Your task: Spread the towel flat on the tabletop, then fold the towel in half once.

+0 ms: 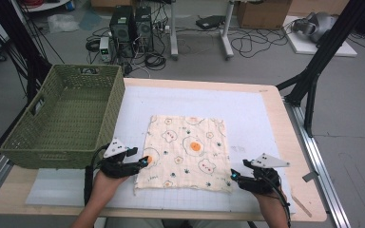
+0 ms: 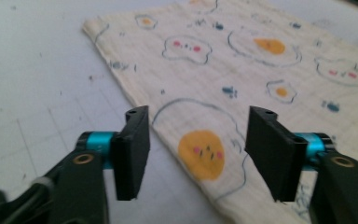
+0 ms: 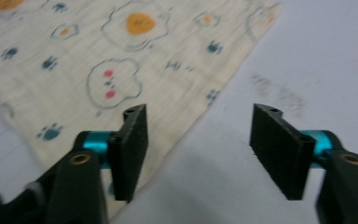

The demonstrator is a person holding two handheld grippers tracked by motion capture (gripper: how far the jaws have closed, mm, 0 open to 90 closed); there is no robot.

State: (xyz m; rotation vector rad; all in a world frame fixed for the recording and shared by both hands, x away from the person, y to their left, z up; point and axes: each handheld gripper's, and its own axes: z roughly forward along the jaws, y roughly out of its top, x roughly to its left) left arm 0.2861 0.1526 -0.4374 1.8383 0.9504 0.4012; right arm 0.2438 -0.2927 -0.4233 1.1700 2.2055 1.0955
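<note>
Lying flat on the white mat (image 1: 247, 104) of the worktop (image 1: 294, 156), the cloth (image 1: 185, 152) is spread out square, printed with fried eggs and small paw marks, its near edge toward the person. Spread like this, its two near corners are free to be picked up, one per hand.

Left claw (image 1: 145, 161) sits low at the cloth's near-left corner. In the left gripper view its jaws stand apart, with the cloth's edge and an orange egg print (image 2: 201, 154) showing between them; the pads press on nothing. Jaws astride the hem like that suit a pinch on the edge.

Right claw (image 1: 233, 176) sits at the near-right corner, mirroring the left. In the right gripper view its jaws also gape, nothing clamped; the left-hand jaw in that view hangs over the cloth's border, the other over bare mat. Cloth edge (image 3: 200, 116) runs slantwise between them.

Both hands come in from the near side, symmetric, one to each corner. Judgement: this looks like the set-up for a two-handed lift or fold, taking both near corners at once so the fabric stays taut and does not bunch.

Green woven basket (image 1: 66, 114) stands on the left side of the worktop, just beside the cloth's left edge, open top up, nothing visible inside. Likely where the cloth ends up, though that is a guess from its position.

Risk noted: thin fabric lies flush on the mat, so a claw may close on air unless it dips right to the surface.
</note>
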